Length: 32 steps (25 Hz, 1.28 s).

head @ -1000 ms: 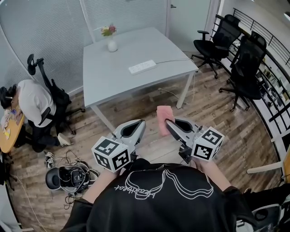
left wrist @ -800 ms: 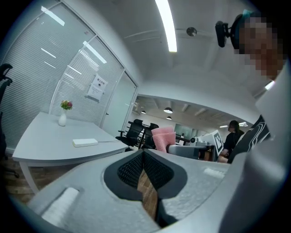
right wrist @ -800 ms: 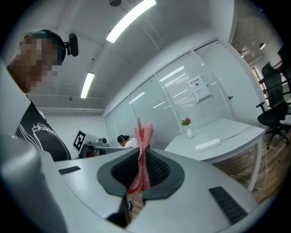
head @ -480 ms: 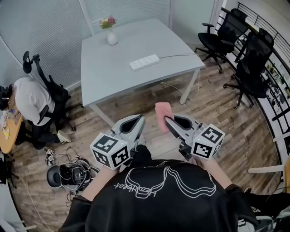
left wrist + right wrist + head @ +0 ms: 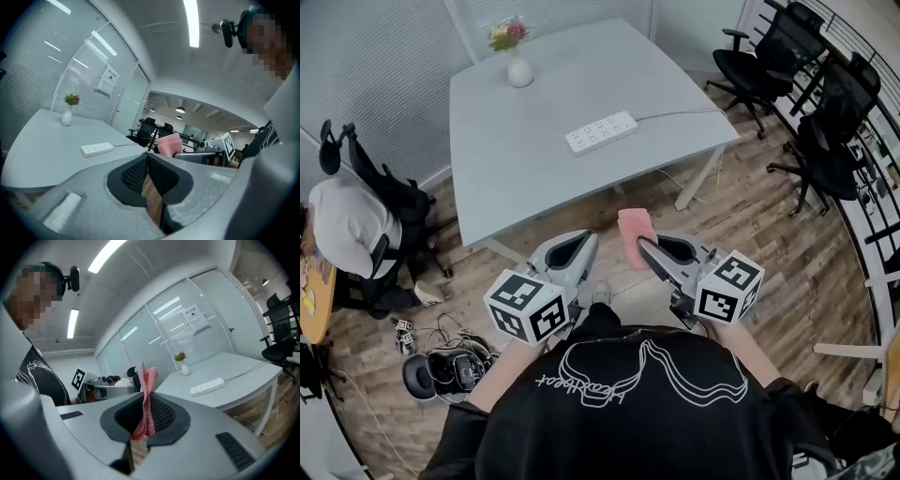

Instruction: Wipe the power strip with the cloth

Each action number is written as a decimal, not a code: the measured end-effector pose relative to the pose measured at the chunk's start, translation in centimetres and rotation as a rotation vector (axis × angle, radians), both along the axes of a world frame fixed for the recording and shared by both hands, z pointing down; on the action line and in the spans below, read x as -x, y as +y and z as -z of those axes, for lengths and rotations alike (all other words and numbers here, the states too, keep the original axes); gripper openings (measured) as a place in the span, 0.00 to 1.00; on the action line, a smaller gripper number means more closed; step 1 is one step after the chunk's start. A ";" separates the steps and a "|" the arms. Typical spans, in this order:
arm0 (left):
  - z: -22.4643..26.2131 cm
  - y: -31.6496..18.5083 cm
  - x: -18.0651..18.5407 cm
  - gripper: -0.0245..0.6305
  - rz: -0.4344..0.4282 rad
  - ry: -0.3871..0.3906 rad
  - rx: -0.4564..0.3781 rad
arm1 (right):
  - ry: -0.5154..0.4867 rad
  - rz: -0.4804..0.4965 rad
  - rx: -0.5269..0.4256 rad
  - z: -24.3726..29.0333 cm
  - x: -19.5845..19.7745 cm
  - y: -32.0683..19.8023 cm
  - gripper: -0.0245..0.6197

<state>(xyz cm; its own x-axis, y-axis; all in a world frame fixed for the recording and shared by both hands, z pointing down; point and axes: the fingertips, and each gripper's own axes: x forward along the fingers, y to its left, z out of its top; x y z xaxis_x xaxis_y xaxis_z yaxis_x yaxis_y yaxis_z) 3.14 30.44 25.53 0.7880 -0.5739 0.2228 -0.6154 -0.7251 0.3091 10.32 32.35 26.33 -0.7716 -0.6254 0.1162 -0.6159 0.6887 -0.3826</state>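
The person stands short of the grey worktop (image 5: 534,169), both grippers held in front of the chest over the wooden floor (image 5: 741,225). The right gripper (image 5: 643,247) is clenched on a pink cloth (image 5: 635,225); in the right gripper view the folded fabric sits pinched between the two dark ribbed pads and pokes up past the tips. The left gripper (image 5: 588,242) is closed on nothing: in its own view the pads meet with only a sliver of floor showing below them. The two grippers sit side by side, near each other but apart, both aimed towards the worktop.

The white power strip (image 5: 601,132) lies flat on the worktop towards its right half, well apart from both grippers, and its cable (image 5: 684,113) trails off over the right edge. A small white vase (image 5: 518,71) with flowers stands near the far left corner of the worktop, well away from the strip. Black office chairs (image 5: 759,61) stand to the right. At the left another person (image 5: 342,225) sits in a chair, and on the floor nearby lies what looks like a headset among tangled cables (image 5: 441,361), though it is too small to be sure
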 end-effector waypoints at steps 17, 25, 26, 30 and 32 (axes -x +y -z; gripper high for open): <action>-3.2 -23.2 5.8 0.06 -0.001 -0.001 0.100 | -0.007 -0.067 0.127 -2.2 4.3 -23.4 0.10; -5.4 -25.8 6.2 0.06 0.003 -0.015 0.144 | -0.031 -0.056 0.123 -3.6 5.2 -26.3 0.10; -5.6 -26.1 6.2 0.06 0.006 -0.016 0.148 | -0.032 -0.056 0.131 -3.9 5.1 -26.6 0.10; -6.3 -27.5 6.0 0.06 0.021 -0.021 0.161 | -0.034 -0.058 0.163 -4.9 4.6 -28.4 0.10; -6.6 -28.3 6.1 0.06 0.027 -0.021 0.168 | -0.034 -0.042 0.174 -5.3 4.8 -29.4 0.10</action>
<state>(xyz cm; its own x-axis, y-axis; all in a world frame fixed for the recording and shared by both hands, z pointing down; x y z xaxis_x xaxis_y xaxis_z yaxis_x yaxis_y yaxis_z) -2.93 2.11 32.13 0.7671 -0.5482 0.3334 -0.6415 -0.6473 0.4116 5.52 2.93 31.64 -0.7501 -0.6303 0.2000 -0.6279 0.5841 -0.5143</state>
